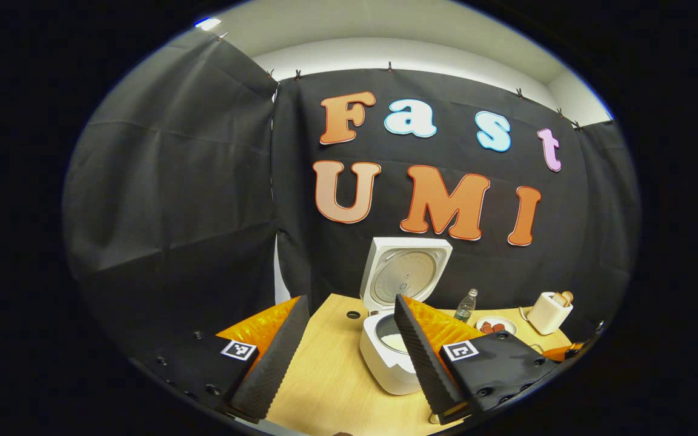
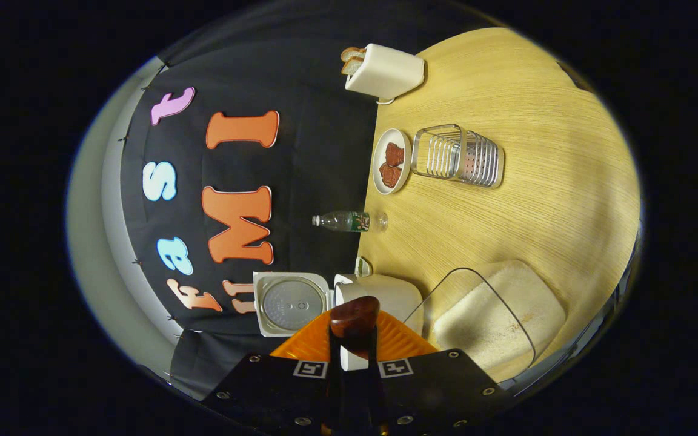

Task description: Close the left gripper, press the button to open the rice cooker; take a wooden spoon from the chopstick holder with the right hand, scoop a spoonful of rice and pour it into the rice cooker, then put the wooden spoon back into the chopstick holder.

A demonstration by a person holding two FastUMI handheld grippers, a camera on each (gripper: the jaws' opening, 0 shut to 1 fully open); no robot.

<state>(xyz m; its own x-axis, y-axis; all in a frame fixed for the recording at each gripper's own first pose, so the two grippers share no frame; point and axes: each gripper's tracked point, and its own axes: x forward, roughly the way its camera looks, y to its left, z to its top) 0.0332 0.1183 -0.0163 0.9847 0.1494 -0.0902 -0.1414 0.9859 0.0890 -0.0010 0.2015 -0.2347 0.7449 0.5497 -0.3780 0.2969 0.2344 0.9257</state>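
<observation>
Bare table (image 2: 543, 181) lies around the wire chopstick holder (image 2: 459, 155). The rice cooker (image 1: 388, 357) stands lid-up with its pot uncovered; a bottle (image 1: 466, 304) and plate (image 1: 495, 325) stand close behind.

No readable text, only square coded markers (image 1: 238, 350) on both grippers' bodies.

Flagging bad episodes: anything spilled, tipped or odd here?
Nothing stands out. The white rice cooker sits upright with its lid open, the clear plastic bottle stands, and the light wooden table shows no spill. The right tool holds the dark wooden spoon.
</observation>
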